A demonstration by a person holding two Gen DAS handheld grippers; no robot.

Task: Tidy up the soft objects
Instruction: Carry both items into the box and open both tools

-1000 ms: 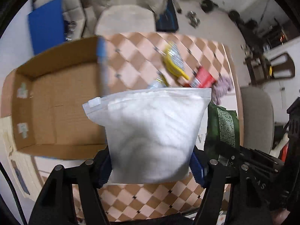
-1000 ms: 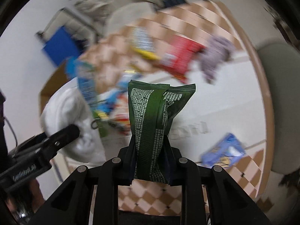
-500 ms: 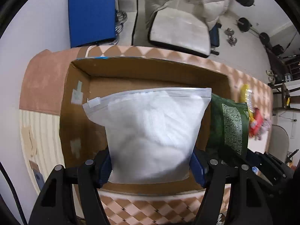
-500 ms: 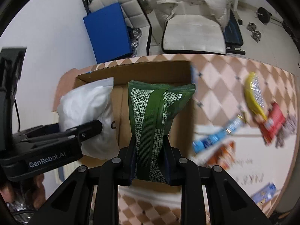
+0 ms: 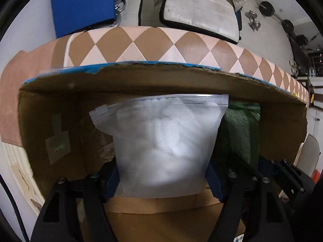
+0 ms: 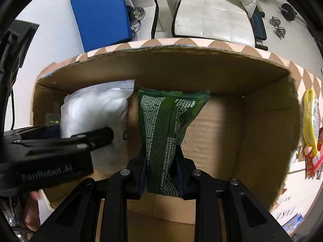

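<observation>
My left gripper (image 5: 163,178) is shut on a clear zip bag of white stuffing (image 5: 163,141) and holds it inside the open cardboard box (image 5: 60,100). My right gripper (image 6: 161,173) is shut on a green printed packet (image 6: 163,129), held upright inside the same box (image 6: 262,121), just right of the white bag (image 6: 94,111). The green packet shows at the right of the bag in the left wrist view (image 5: 240,133). The left gripper's body (image 6: 50,151) shows at the left of the right wrist view.
The box stands on a table with a brown and pink diamond-pattern cloth (image 5: 153,46). Yellow (image 6: 309,119) and red (image 6: 314,161) snack packets lie on the table right of the box. A blue panel (image 6: 101,14) and a white chair (image 6: 212,12) stand beyond the table.
Both grippers swung left from above the table to the box and moved down into it, each keeping hold of its bag. The box walls now surround both bags.
</observation>
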